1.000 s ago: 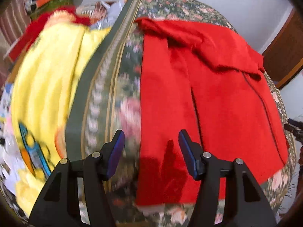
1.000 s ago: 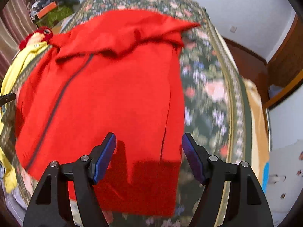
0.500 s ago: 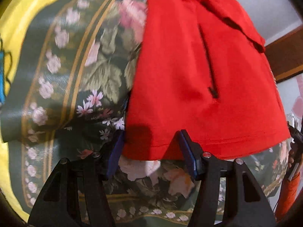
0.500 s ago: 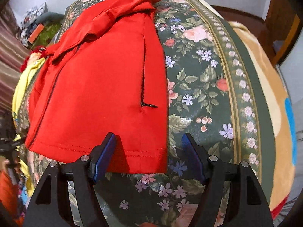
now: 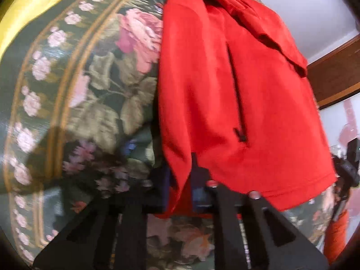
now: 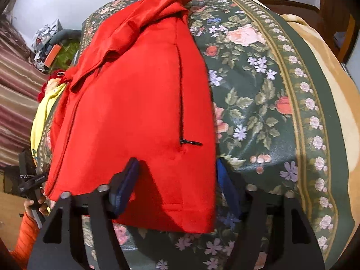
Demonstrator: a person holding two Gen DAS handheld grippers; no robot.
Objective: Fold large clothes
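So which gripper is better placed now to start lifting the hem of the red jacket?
Left. The left gripper is closing, already pinching the red jacket's hem corner; the right gripper is also closing but still straddles its corner.

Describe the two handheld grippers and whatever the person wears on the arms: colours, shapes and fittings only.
The right gripper is black plastic: two angular arms with triangular cut-outs and silver pivot bolts, each ending in a flat blue pad. The left gripper has the same black frame, bolts and blue pads, though blurred. The person's sleeve is bright orange.
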